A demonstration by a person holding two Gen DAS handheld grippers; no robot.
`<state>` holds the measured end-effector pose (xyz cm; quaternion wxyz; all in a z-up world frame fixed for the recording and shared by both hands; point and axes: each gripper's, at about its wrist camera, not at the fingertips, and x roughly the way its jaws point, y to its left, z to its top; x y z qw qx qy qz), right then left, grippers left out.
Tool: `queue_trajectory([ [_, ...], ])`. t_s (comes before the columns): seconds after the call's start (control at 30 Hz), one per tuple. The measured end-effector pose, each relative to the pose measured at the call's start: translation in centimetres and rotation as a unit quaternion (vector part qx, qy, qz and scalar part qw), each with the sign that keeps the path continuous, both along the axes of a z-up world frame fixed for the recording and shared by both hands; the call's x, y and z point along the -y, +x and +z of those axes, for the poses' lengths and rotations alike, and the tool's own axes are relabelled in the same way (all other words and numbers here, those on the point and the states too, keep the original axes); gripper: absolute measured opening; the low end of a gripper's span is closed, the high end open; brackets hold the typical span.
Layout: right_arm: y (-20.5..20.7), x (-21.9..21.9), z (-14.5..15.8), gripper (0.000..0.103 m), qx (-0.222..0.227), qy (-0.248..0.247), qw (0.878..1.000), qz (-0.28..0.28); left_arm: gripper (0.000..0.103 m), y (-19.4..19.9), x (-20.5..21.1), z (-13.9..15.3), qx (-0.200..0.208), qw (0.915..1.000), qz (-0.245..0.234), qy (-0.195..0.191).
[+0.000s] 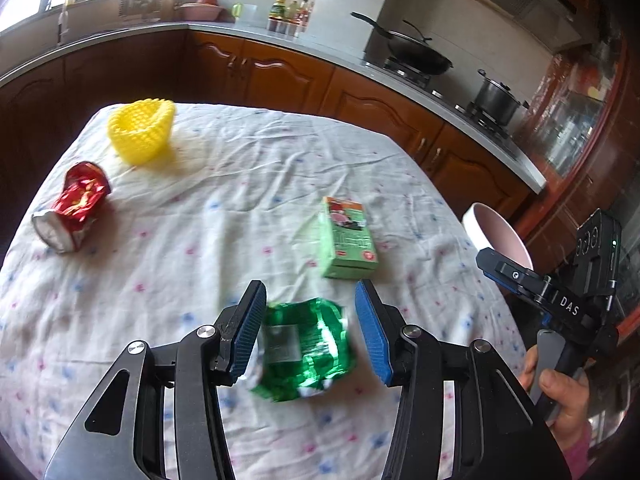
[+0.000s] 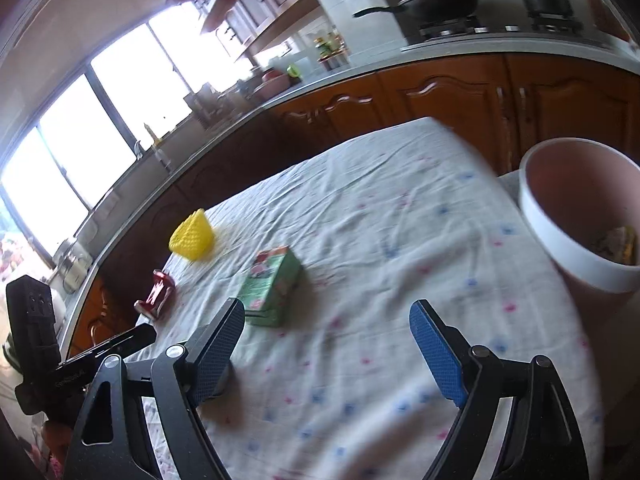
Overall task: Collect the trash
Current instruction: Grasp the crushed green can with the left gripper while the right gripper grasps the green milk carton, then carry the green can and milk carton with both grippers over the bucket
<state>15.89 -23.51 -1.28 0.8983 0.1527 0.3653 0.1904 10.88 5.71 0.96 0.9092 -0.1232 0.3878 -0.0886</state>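
A crumpled green foil wrapper [image 1: 306,350] lies on the tablecloth between the blue pads of my left gripper [image 1: 310,300], which is open around it, the left pad close to it. A green carton [image 1: 349,238] lies beyond it, also in the right wrist view [image 2: 272,286]. A crushed red wrapper [image 1: 74,210] and a yellow foam net [image 1: 142,130] lie at the far left; both show in the right wrist view: the red wrapper [image 2: 156,294], the net [image 2: 192,236]. My right gripper [image 2: 328,320] is open and empty above the cloth. A pink bin [image 2: 580,220] with some trash inside stands at the right.
The table's floral cloth [image 1: 180,240] is wrinkled. Wooden cabinets and a counter [image 1: 280,36] with a wok [image 1: 416,56] and a pot [image 1: 496,98] run behind the table. The pink bin's rim [image 1: 500,236] shows by the table's right edge.
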Motion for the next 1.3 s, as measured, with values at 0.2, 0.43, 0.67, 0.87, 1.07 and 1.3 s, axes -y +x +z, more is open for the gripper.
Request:
queue_trajectory([
  [0.2,1.1,-3.0,0.0,0.086,0.000,-0.005,1.000,0.025,0.046,-0.6,-1.4,-0.8,-0.009,0.9999,0.012,0.000],
  [0.43,3.0,-6.3,-0.5,0.086,-0.009,-0.025,0.999,0.044,0.046,-0.8,-1.3,-2.3,-0.028,0.9994,0.011,0.019],
  [0.67,5.3,-9.9,-2.1,0.086,-0.032,-0.051,0.996,0.070,0.046,-0.3,-1.6,-3.6,-0.045,0.9987,0.011,0.019],
  [0.87,7.4,-12.5,-3.8,0.083,-0.055,-0.090,0.991,0.081,0.045,0.2,-1.8,-4.4,-0.055,0.9983,0.011,0.018],
  [1.07,7.8,-12.2,-5.2,0.056,-0.072,-0.083,0.990,0.087,0.010,0.6,-0.9,-4.8,-0.054,0.9982,-0.005,0.027],
  [1.3,6.0,-8.8,-3.9,0.054,-0.052,-0.074,0.994,0.065,0.010,1.2,1.3,-4.1,-0.044,0.9979,-0.030,0.038],
])
